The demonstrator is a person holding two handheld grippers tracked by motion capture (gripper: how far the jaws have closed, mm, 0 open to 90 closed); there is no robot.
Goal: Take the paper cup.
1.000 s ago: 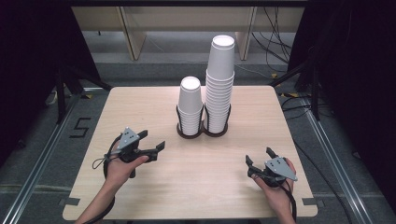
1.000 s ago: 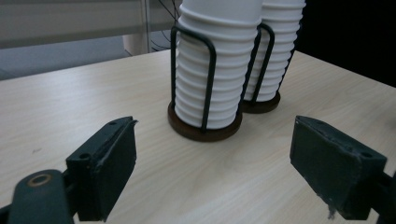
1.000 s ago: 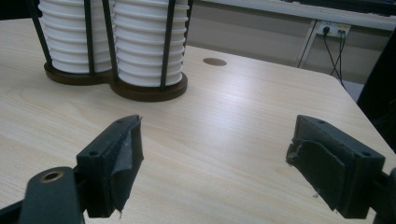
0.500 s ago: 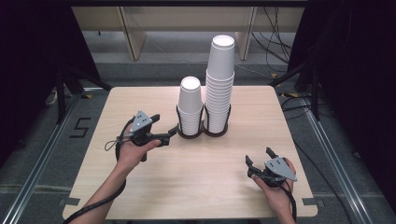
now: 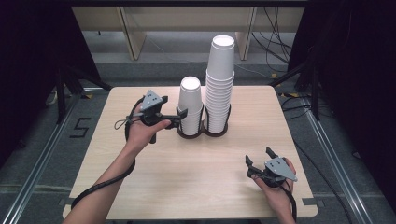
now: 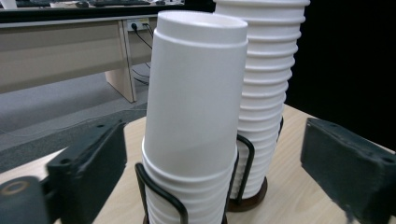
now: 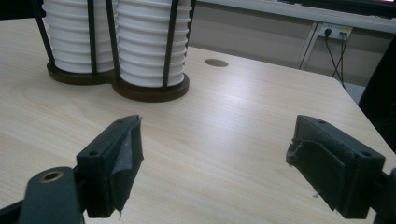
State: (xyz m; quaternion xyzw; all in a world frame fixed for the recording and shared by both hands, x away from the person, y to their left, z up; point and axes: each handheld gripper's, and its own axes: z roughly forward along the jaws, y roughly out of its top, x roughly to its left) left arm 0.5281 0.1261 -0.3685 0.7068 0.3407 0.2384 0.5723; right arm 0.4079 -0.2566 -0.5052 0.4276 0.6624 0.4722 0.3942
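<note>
The left gripper (image 5: 183, 113) has just been opening its jaws, which now straddle the top cup of the short stack (image 6: 194, 121) without touching; no cup is lifted yet. That stack stands in a black wire holder (image 5: 204, 133) beside the tall stack (image 5: 219, 84). The cups are smooth white paper with ribbed rims. The right gripper (image 5: 258, 157) rests apart and empty on the pale wooden table (image 5: 187, 182).

Left gripper (image 5: 181, 116) carried from the near-left part of the pale wooden surface (image 5: 140, 186) up to the shorter stack of white paper cups (image 5: 190, 105), its jaws just opened wide, now flanking that stack without pressing it
</note>
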